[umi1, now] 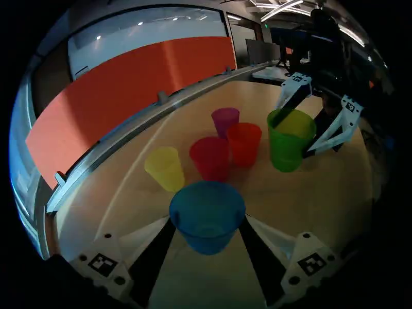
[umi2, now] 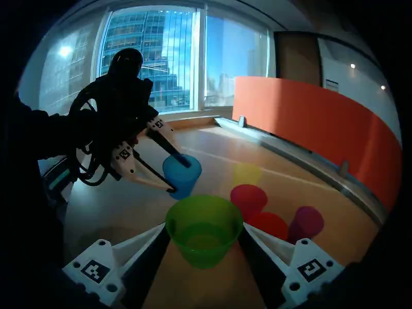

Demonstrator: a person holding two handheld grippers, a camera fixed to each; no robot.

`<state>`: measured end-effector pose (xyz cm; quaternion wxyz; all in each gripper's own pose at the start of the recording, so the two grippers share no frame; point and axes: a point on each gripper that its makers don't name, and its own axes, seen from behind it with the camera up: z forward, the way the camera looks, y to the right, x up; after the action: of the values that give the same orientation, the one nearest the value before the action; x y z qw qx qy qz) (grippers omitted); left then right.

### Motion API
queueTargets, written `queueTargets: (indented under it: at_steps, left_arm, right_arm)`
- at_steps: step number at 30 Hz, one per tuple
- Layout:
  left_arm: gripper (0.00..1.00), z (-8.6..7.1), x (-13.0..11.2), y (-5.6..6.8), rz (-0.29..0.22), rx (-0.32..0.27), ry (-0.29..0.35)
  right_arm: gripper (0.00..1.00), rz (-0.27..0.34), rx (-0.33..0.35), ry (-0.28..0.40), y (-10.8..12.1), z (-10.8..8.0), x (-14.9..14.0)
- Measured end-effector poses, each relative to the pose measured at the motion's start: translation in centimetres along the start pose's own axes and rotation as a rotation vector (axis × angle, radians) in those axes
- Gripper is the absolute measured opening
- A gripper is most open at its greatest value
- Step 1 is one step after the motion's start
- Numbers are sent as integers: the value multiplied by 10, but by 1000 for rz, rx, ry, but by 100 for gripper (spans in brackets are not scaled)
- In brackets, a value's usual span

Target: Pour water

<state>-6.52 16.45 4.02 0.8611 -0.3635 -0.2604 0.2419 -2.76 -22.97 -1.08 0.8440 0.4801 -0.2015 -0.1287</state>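
Note:
A blue cup point(umi1: 207, 219) stands upright between the fingers of my left gripper point(umi1: 207, 226), which is shut on it low in the left gripper view. Farther off to the right, my right gripper point(umi1: 297, 135) grips a green cup point(umi1: 288, 140). In the right gripper view the green cup point(umi2: 204, 232) sits upright in my right gripper point(umi2: 204, 238), and a paler pool shows at its bottom. Beyond it, the left gripper point(umi2: 172, 172) and a dark-sleeved hand hold the blue cup point(umi2: 181, 176). Whether the blue cup holds water cannot be told.
Yellow point(umi1: 165, 168), red point(umi1: 211, 157), orange point(umi1: 244, 143) and purple point(umi1: 225, 120) cups stand in a cluster on the wooden table point(umi1: 319, 195) between the two held cups. An orange partition point(umi1: 134, 87) runs along the table's far edge. Large windows point(umi2: 154, 56) lie behind the person.

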Motion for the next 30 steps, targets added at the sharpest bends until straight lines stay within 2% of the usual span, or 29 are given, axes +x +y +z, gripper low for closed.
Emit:
queueTargets:
  at_steps: [9, 23, 30]
  left_arm:
    - [85, 7, -10, -2, 8, -16, -44]
    - [85, 17, -16, -1, -3, -32, -53]
    - [85, 22, -24, -1, -25, -38, -56]
  right_arm:
    - [91, 1, 5, -35, 1, 4, -10]
    - [91, -4, 13, -73, 0, 13, -26]
    - [91, 1, 16, -79, 0, 18, -31]
